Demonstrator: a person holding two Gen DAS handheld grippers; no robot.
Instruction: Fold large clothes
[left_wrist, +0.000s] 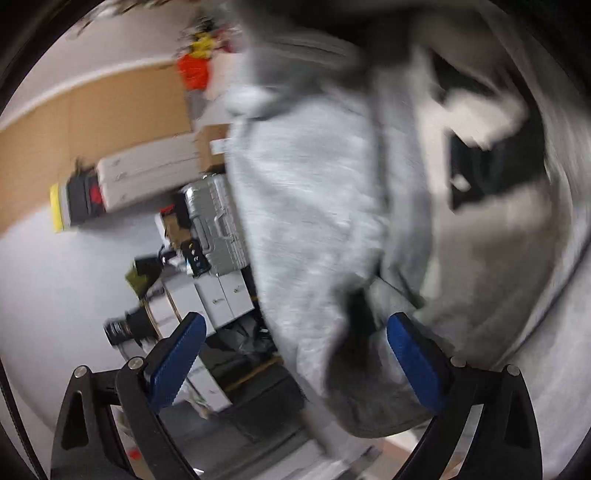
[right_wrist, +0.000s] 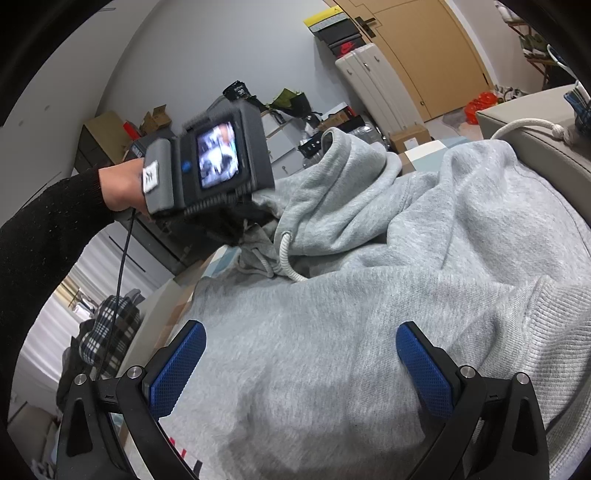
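White swoosh-like logo on red shoebox (right_wrist: 345, 49), other marks too blurred to read

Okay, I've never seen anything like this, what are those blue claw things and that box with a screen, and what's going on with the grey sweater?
These are two hand-held grabbers, one in each of a person's hands, each with a camera looking out between its two blue fingers. The blurred picture comes from the left gripper, the sharp one from the right gripper. The box with the screen is the back of the left tool, seen from the right one, held by the person's hand. The grey hoodie lies rumpled on a surface, its white drawstring showing. Both grippers stand open. A fold of the hoodie hangs between the left gripper's fingers, but the pads do not press on it.
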